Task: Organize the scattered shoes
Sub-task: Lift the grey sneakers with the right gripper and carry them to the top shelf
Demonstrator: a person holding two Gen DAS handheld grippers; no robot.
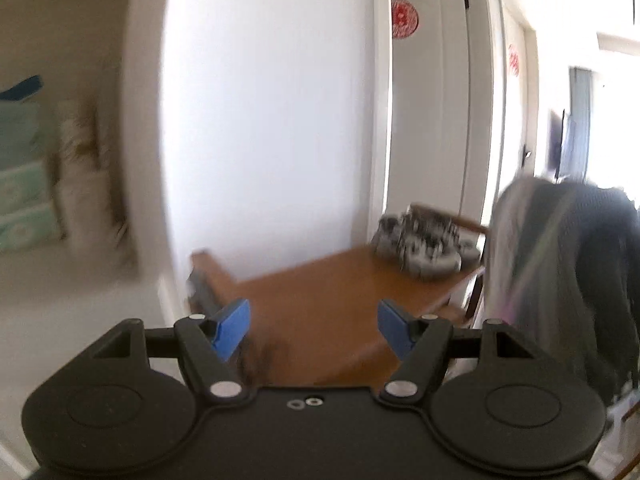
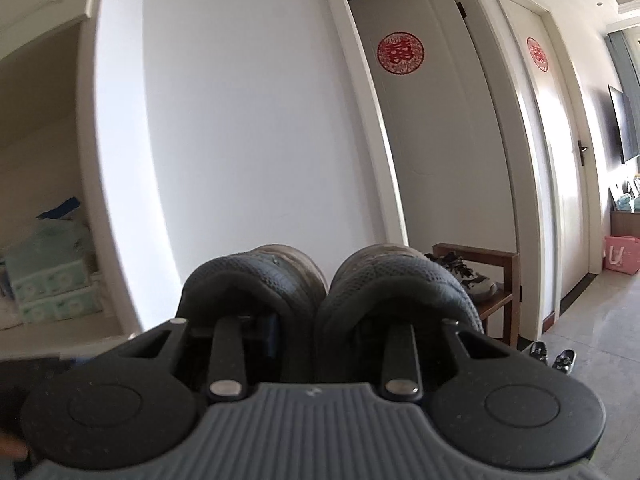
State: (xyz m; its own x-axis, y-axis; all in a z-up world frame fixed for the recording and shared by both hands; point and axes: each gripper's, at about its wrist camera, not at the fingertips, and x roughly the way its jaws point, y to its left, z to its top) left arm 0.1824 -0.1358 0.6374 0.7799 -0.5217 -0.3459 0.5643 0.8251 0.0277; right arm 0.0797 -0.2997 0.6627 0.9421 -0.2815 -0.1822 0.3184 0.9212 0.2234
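My right gripper [image 2: 320, 320] is shut on a pair of dark grey mesh shoes [image 2: 396, 280], one finger inside each shoe's opening, pinching their inner walls together. The heels face the camera and hide the fingertips. A wooden shoe rack [image 2: 506, 276] stands by the wall ahead on the right, with grey-and-black sneakers [image 2: 470, 274] on top. In the left wrist view my left gripper [image 1: 314, 324] is open with nothing between its blue pads [image 1: 234, 326]. It hovers over the brown rack top [image 1: 332, 296], where the grey sneakers [image 1: 424, 244] sit at the far end. The held dark shoes [image 1: 568, 272] appear blurred at right.
Two small shoes [image 2: 550, 354] lie on the tiled floor beside the rack. A white wall and doors with red paper cut-outs [image 2: 400, 54] stand behind. Green tissue packs [image 2: 52, 284] fill an open cabinet niche on the left. A pink bag [image 2: 620, 254] sits far right.
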